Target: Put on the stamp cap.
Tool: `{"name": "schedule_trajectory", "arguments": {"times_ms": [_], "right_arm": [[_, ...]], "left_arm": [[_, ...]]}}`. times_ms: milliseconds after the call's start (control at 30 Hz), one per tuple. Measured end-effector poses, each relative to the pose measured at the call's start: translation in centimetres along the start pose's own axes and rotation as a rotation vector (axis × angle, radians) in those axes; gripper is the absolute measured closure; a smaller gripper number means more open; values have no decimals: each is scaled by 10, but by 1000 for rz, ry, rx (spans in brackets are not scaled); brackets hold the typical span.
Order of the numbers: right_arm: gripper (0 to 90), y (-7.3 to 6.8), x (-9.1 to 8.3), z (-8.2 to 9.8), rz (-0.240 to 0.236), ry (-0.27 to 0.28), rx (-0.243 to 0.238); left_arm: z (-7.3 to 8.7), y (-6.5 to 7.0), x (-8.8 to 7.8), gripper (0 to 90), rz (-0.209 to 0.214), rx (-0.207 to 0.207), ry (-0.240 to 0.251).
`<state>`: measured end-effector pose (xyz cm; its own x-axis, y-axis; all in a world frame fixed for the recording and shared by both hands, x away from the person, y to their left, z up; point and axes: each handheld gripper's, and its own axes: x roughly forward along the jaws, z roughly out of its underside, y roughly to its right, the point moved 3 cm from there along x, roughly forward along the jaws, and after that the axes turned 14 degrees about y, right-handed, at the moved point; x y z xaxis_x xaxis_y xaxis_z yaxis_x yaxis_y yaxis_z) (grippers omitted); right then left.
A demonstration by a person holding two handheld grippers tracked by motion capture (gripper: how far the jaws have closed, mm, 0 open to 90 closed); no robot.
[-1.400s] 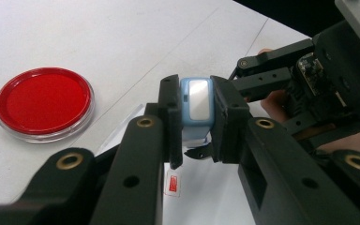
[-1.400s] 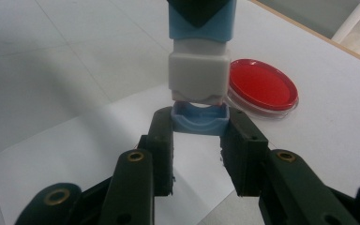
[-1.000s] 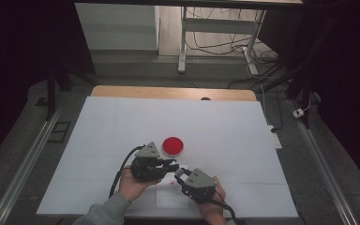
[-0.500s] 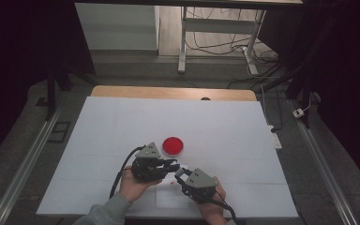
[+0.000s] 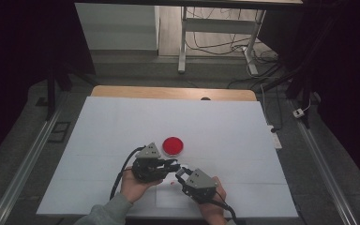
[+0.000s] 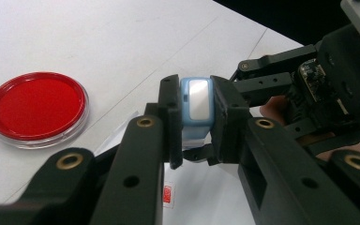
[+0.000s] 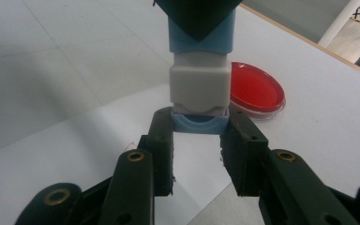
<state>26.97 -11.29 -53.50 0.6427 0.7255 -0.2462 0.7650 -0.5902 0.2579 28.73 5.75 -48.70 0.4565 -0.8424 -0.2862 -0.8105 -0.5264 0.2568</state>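
While both claws sit low over the near part of the white-covered desk (image 5: 122, 122), they share one small object between them: a light-blue and white boxy plastic stamp-like block (image 6: 196, 105).

Left claw (image 5: 174, 165): closed on the blue body of the block; in the left gripper view the jaws press flat on its two sides, white panel facing the camera.

Right claw (image 5: 182, 173): closed on the blue end piece (image 7: 199, 123) at the opposite end of the block, its jaw tips hugging that piece just beyond the white middle section, as seen in the right gripper view.

Block is held just above a white paper sheet (image 7: 75, 154) lying on the desk, which carries a small red mark (image 5: 171, 184). A round red disc in a clear plastic rim (image 5: 173, 146), possibly an ink pad or lid, lies on the desk just beyond the claws, apart from them.

Judgement: step in hand looks like pulling the end cap off the block, one claw anchoring, the other drawing. Next move calls for a straight pull along the block's axis, left claw steady, no twisting, grip kept firm so the cap does not slip free.
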Motion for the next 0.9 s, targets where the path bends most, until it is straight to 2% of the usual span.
{"name": "schedule_trajectory", "arguments": {"times_ms": [167, 533, 900], "right_arm": [[649, 0, 0, 0, 8, 3, -7], [649, 0, -1, 0, 27, -4, -17], [649, 0, -1, 0, 29, 4, -18]], "left_arm": [[1, -1, 0, 760, -16, -4, 11], [2, 0, 2, 760, -3, -34, 22], [4, 0, 3, 760, -8, -37, 34]]}}
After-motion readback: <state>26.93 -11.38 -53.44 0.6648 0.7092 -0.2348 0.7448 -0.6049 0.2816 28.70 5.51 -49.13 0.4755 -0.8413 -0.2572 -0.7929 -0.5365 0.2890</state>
